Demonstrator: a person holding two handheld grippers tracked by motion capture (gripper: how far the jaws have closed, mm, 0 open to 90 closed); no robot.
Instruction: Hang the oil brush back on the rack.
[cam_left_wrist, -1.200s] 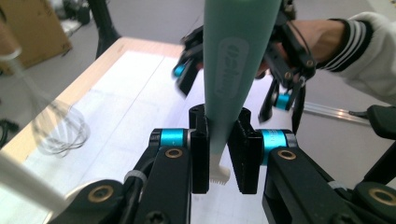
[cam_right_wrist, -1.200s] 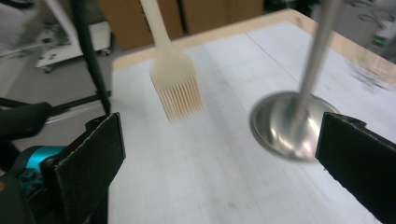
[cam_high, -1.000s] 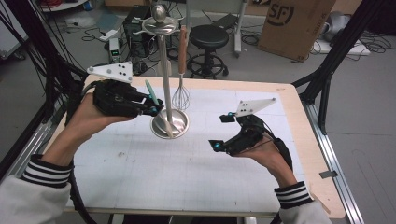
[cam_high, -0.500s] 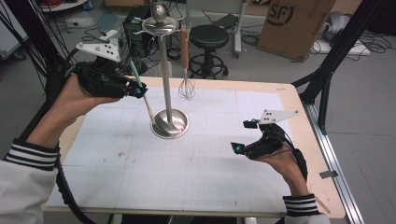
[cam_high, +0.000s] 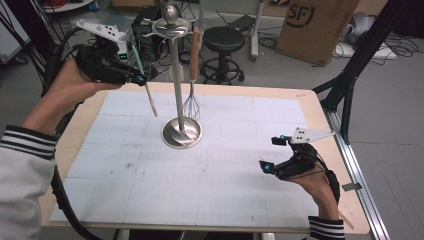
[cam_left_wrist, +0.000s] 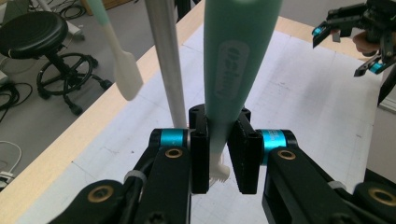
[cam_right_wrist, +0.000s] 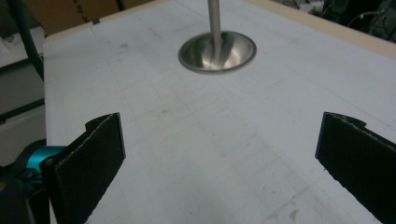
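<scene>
A steel utensil stand (cam_high: 181, 131) rises from the middle of the white mat, and a whisk (cam_high: 192, 105) with a wooden handle hangs from its top. Up at the left of the stand's pole (cam_left_wrist: 164, 60), my left gripper (cam_high: 141, 79) is shut on a mint-green utensil (cam_left_wrist: 229, 70), which slants down to a white end (cam_high: 151, 102). Left of the pole in the left gripper view, a white spatula blade (cam_left_wrist: 125, 74) on a pale green handle shows; I cannot tell what carries it. Low over the mat's right side, my right gripper (cam_high: 274, 152) is open with nothing between its fingers (cam_right_wrist: 88, 154), facing the stand's base (cam_right_wrist: 217, 51).
The white gridded mat (cam_high: 210, 190) covers the wooden table (cam_high: 310, 100). Behind the table stand a black stool (cam_high: 222, 45) and a cardboard box (cam_high: 320, 25), with cables on the floor. A black frame post (cam_high: 350, 85) slants down at the right.
My left gripper has lifted the green utensil from beside the stand's base up and to the left. My right gripper has moved right and toward the table's front, staying open.
</scene>
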